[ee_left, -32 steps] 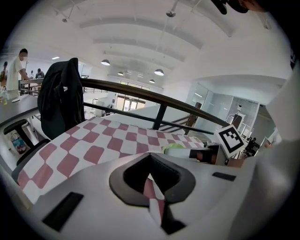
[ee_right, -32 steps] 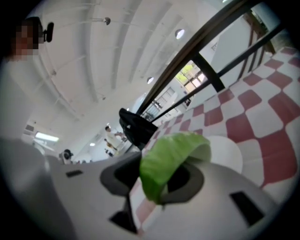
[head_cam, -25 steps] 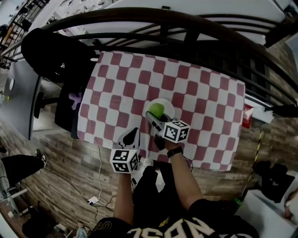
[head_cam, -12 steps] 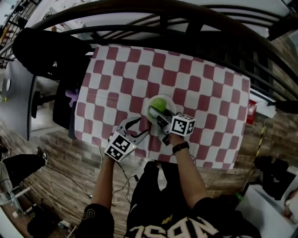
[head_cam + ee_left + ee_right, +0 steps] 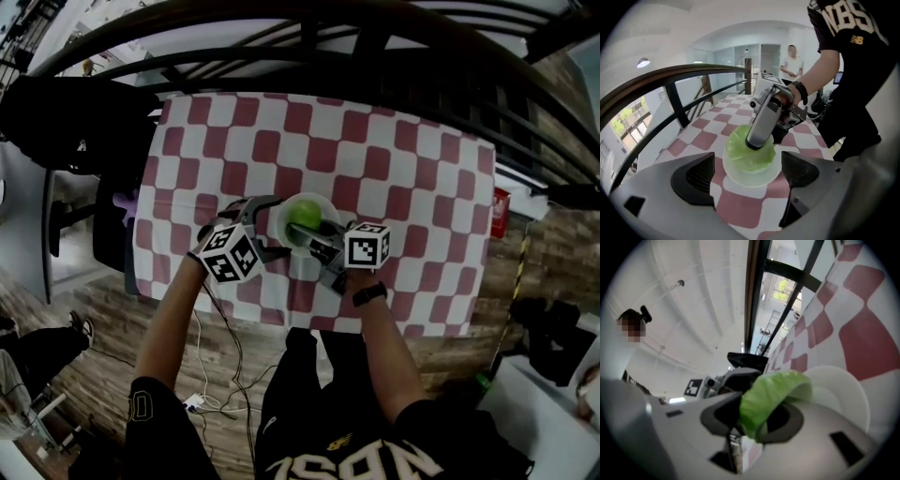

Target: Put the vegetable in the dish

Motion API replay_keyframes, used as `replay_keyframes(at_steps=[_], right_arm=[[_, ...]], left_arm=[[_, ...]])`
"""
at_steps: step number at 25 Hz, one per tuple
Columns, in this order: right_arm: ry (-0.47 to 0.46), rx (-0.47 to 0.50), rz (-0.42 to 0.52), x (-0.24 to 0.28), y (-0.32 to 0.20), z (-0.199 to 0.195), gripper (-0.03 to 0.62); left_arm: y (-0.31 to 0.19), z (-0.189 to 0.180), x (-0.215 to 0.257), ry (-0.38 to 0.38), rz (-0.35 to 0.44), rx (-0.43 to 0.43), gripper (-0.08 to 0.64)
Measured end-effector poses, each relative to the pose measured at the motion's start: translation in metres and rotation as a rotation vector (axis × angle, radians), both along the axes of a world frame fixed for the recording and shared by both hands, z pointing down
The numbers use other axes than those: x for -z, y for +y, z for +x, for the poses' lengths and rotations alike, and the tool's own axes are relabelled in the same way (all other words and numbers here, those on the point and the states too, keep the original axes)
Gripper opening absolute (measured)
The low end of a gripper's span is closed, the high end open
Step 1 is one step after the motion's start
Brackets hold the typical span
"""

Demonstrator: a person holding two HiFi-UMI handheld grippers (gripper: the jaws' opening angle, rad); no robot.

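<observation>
Since a second ago the left gripper [image 5: 265,228] has swung from the cloth's near edge, at about 7 o'clock of the dish [image 5: 284,217], up to the dish's 9 o'clock side. The right gripper [image 5: 309,234] has stayed at the dish.

In the head view, both forearms reach out from the bottom of the frame. The left gripper's jaws are opening and already stand wide. In its own view nothing sits between the pads, and the white dish lies just ahead of them on the cloth.

The right gripper comes in from 4 o'clock of the dish. In its own view its jaws are clamped on the vegetable [image 5: 766,397], a pale green leaf that curls up over the white dish [image 5: 846,397]. From the left gripper view the vegetable [image 5: 749,153] fills the bowl of the dish [image 5: 752,180], with the right gripper's tip [image 5: 756,140] pressed down on it.

The dish sits near the middle of the red-and-white checked cloth [image 5: 422,187]. At 12 o'clock, beyond the cloth, runs a dark curved railing [image 5: 309,39]. In the left gripper view a person [image 5: 792,63] stands far off in the room.
</observation>
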State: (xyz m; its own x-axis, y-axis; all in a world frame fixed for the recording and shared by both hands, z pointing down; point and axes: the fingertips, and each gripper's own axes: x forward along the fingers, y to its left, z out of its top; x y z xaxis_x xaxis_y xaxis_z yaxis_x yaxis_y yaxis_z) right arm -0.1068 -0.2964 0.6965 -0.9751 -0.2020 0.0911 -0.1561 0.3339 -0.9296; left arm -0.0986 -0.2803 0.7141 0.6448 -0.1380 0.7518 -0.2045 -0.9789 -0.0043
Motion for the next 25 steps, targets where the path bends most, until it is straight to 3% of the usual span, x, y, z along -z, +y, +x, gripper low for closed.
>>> replay_keyframes(at_steps=[3, 5, 10, 16, 20, 25], right_arm=[[0.009, 0.008, 0.03, 0.0, 0.002, -0.002, 0.147], [-0.004, 0.007, 0.03, 0.001, 0.002, -0.001, 0.147], [-0.04, -0.007, 0.023, 0.004, -0.002, 0.005, 0.147], [-0.077, -0.028, 0.005, 0.003, -0.004, 0.007, 0.146], [-0.098, -0.01, -0.013, 0.008, 0.002, 0.005, 0.147], [0.003, 0.059, -0.002, 0.002, 0.025, 0.019, 0.149]], left_arm=[[0.006, 0.012, -0.01, -0.046, 0.019, -0.172, 0.489], [0.004, 0.017, -0.016, -0.068, 0.036, -0.221, 0.497], [-0.005, 0.032, -0.021, -0.015, -0.007, -0.199, 0.495], [-0.006, 0.03, -0.027, -0.047, 0.006, -0.195, 0.455], [-0.002, 0.026, -0.027, -0.139, -0.013, -0.205, 0.449], [0.006, 0.022, -0.027, -0.242, 0.005, -0.264, 0.443]])
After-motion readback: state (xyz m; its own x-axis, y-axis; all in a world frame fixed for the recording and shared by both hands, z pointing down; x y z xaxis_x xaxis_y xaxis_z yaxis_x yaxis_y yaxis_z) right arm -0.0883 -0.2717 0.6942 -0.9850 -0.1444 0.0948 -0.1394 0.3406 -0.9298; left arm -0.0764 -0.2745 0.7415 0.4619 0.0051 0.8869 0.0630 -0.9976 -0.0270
